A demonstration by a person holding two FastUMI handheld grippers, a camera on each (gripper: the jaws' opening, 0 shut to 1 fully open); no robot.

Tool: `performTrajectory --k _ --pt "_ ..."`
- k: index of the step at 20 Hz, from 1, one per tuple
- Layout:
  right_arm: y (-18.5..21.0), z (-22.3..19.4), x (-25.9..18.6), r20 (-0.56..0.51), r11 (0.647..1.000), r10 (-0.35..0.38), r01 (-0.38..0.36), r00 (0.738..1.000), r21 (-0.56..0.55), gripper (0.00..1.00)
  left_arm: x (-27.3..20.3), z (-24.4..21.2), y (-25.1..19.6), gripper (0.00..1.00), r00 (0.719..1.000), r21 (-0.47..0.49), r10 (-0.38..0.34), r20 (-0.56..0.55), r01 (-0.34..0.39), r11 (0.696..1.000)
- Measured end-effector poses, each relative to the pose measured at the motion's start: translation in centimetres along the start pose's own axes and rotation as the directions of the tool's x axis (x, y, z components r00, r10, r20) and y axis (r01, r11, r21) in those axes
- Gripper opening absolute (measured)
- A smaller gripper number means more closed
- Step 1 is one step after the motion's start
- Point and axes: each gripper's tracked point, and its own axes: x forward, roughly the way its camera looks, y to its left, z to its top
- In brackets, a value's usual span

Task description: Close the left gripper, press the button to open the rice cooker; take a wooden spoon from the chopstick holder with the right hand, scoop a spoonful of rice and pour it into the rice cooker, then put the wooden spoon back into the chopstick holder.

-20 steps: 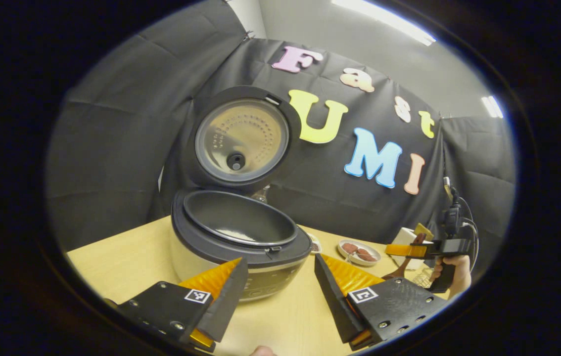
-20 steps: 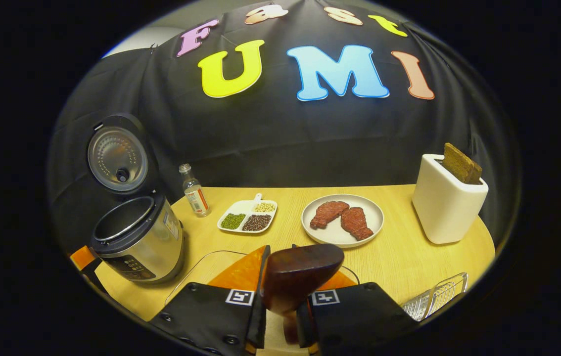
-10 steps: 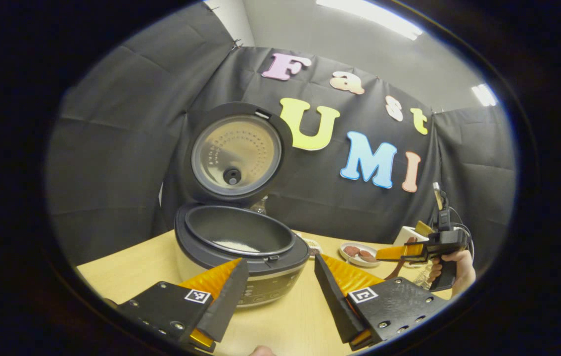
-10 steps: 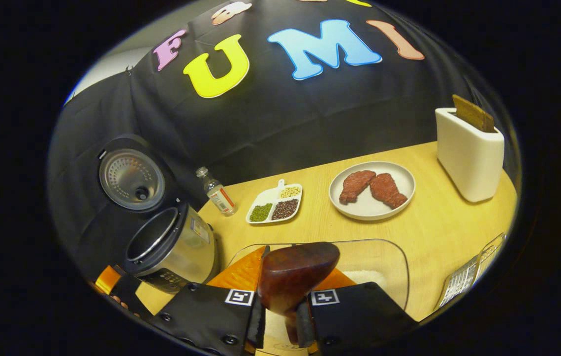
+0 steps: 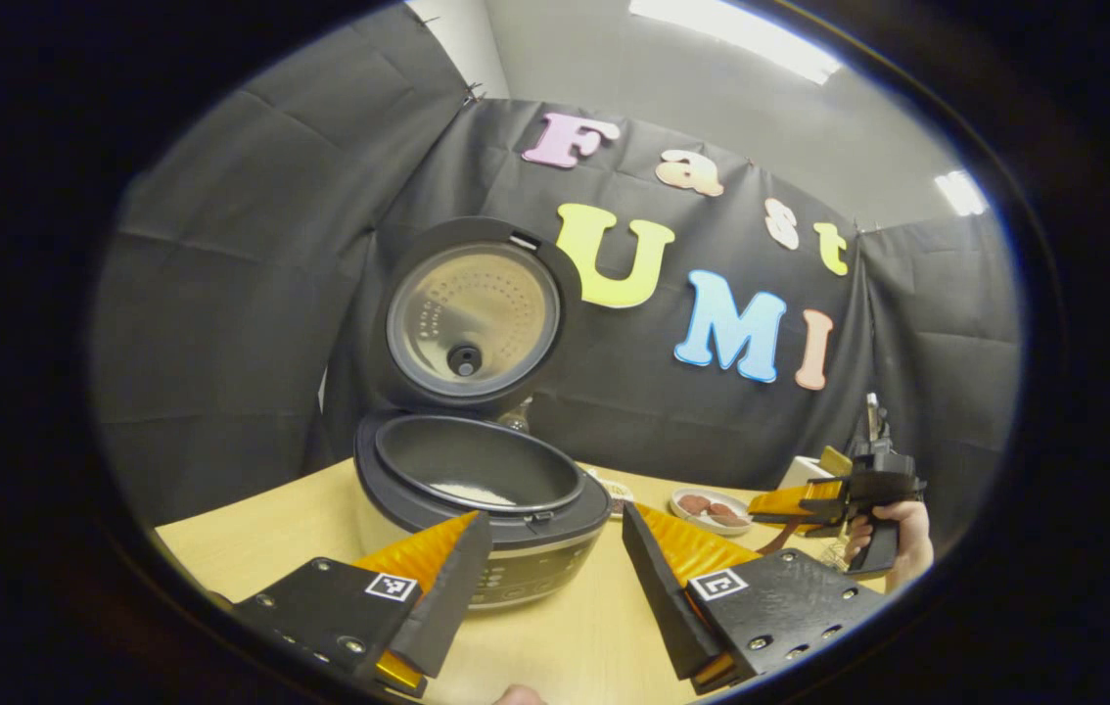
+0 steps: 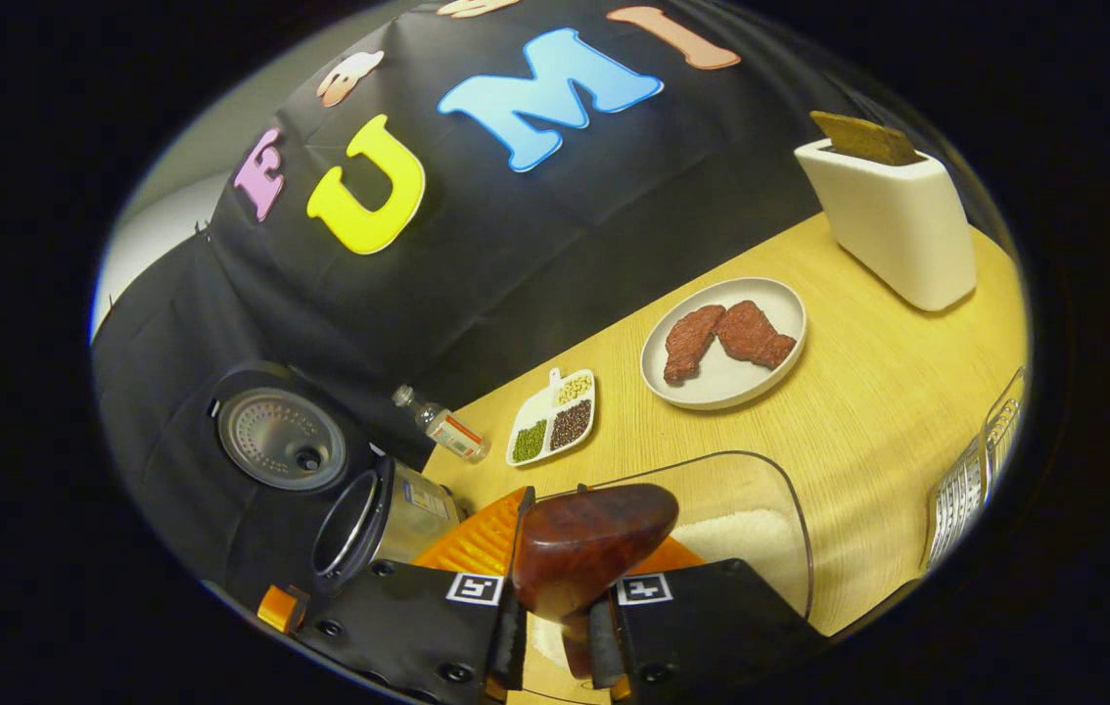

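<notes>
The rice cooker (image 5: pixel 486 494) stands open on the table with its lid (image 5: pixel 472 313) raised. My left gripper (image 5: pixel 555 514) is open just in front of it, holding nothing. My right gripper (image 6: pixel 555 548) is shut on the dark wooden spoon (image 6: pixel 594 543), whose bowl points forward over a clear container of white rice (image 6: pixel 741 534). In the right gripper view the cooker (image 6: pixel 384 509) lies to the lower left. In the left gripper view a hand (image 5: pixel 898 548) holds the right gripper (image 5: pixel 795 504) far to the right. The wire chopstick holder (image 6: pixel 976 475) is at the right edge.
On the table behind the rice container are a plate (image 6: pixel 712 392) with two pieces of meat, a small divided dish (image 6: pixel 555 426) of beans, a little bottle (image 6: pixel 447 431) and a white toaster (image 6: pixel 893 220) with a slice of bread. Black cloth walls the back.
The right gripper has tilted and moved with the spoon over the rice container, which shows more fully now. The left gripper has drawn back slightly from the cooker and stayed open.
</notes>
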Motion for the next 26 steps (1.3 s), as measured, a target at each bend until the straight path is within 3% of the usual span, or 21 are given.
performTrajectory --k 6,11,13,14,20,21,26 --pt "-2.8 3.7 -1.7 0.1 0.982 -0.019 -0.001 0.995 0.19 0.24 -0.3 0.5 0.2 0.84 1.0 0.018 0.01 0.016 -0.01 1.0" --pt "-3.9 6.1 -3.0 0.146 0.946 -0.011 -0.037 0.989 0.321 0.27 -0.5 0.8 0.4 0.85 1.0 0.011 0.018 0.024 -0.018 1.0" --pt "-4.0 6.8 -3.0 0.159 0.93 -0.012 -0.048 0.987 0.365 0.24 -0.4 0.8 0.5 0.85 0.999 0.014 0.022 0.024 -0.022 1.0" --pt "-3.8 7.4 -3.0 0.171 0.922 -0.005 -0.061 0.985 0.383 0.27 -0.6 0.9 0.7 0.85 0.999 0.014 0.022 0.023 -0.023 1.0" --pt "-0.9 9.0 -2.8 0.223 0.873 0.048 -0.149 0.974 0.465 0.24 -1.5 1.4 2.7 0.85 0.998 0.012 0.055 0.026 -0.055 0.998" --pt "-0.2 9.2 -2.5 0.229 0.866 0.057 -0.162 0.972 0.473 0.27 -1.8 1.7 3.0 0.84 0.998 0.008 0.058 0.029 -0.058 0.998" --pt "4.5 9.8 -1.5 0.242 0.853 0.111 -0.217 0.964 0.475 0.27 -3.2 2.6 5.2 0.85 0.995 0.011 0.087 0.048 -0.088 0.996"
